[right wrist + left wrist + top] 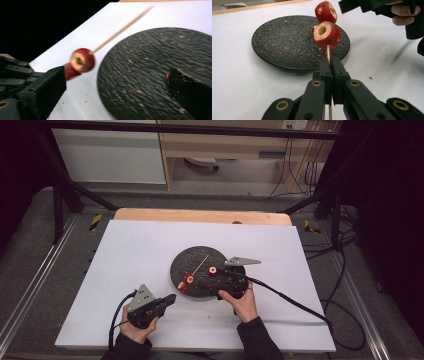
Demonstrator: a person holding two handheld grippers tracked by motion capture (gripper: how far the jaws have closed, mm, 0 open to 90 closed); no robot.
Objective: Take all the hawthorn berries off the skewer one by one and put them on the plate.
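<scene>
Presently, the left gripper (329, 63) is clenched on the lower end of a thin wooden skewer (328, 51), its jaws pressed together with the stick between them; in the high view that left gripper (170, 299) sits at the near-left of the white surface (125, 250), just off the plate's near-left rim; the skewer (200, 264) slants away over the black round plate (192, 257). Two red cored fruit pieces are threaded on the skewer; the nearer fruit piece (327, 35) sits just above the jaws, the farther fruit piece (325, 11) just beyond it; whether the two touch cannot be told. The plate (284, 42) carries scattered crumbs. The right gripper (220, 270) is held over the plate's right part, released, its jaws standing wide apart and gripping nothing; in the right gripper view its left jaw stands just beside the farther fruit piece (82, 60). A further red piece (212, 270) shows on the plate near the right gripper.
</scene>
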